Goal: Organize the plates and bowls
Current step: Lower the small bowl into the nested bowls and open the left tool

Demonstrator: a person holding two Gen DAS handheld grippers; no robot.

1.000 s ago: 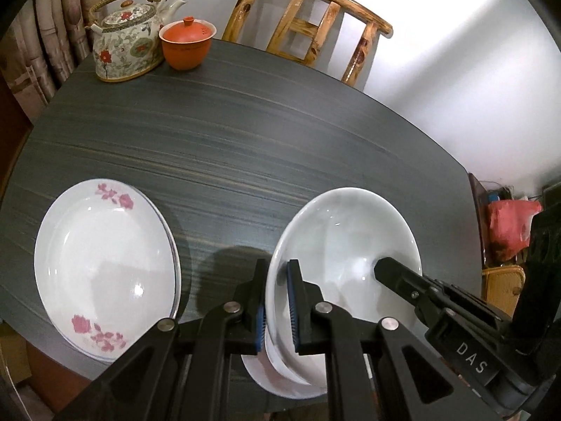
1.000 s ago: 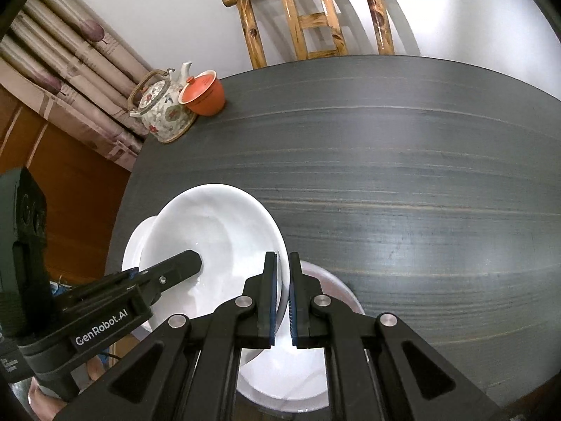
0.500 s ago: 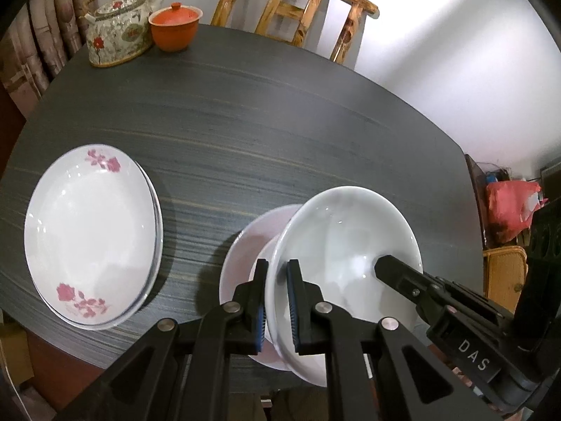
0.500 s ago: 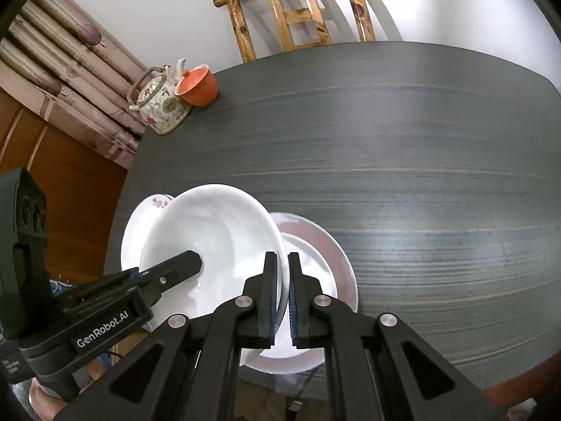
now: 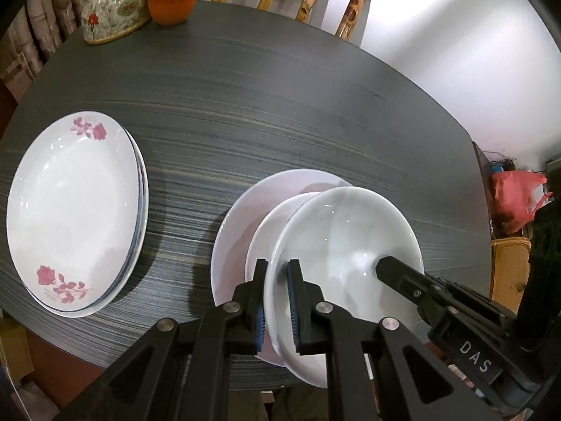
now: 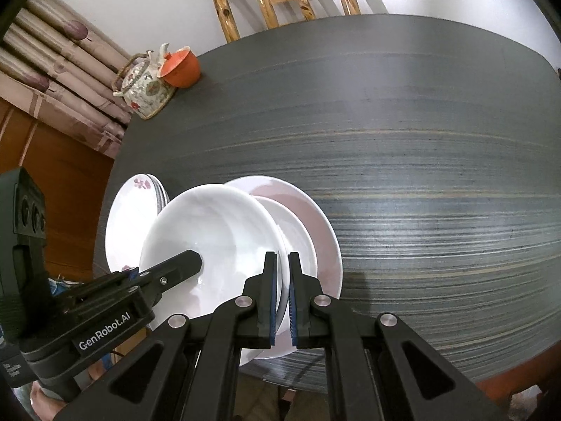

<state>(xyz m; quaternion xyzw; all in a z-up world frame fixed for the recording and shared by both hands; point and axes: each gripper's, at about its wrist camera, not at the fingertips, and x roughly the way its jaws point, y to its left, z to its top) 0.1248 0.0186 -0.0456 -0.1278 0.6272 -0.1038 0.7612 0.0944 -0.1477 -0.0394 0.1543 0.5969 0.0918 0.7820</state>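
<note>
Left tool [image 5: 277,301]: clamped on the near left rim of the white bowl [image 5: 345,245]
Right tool [image 6: 282,298]: clamped on the bowl's opposite rim
Bowl: tilted, held just above a smaller white dish [image 5: 266,242] on the pink plate [image 5: 235,217]
Advice: level it, centre it over the dish, lower both sides together, release only once seated
Flowered plates [image 5: 73,207]: stacked left on the worktop [image 5: 280,105]
Hidden: the bowl's underside, any contact with the dish
</note>
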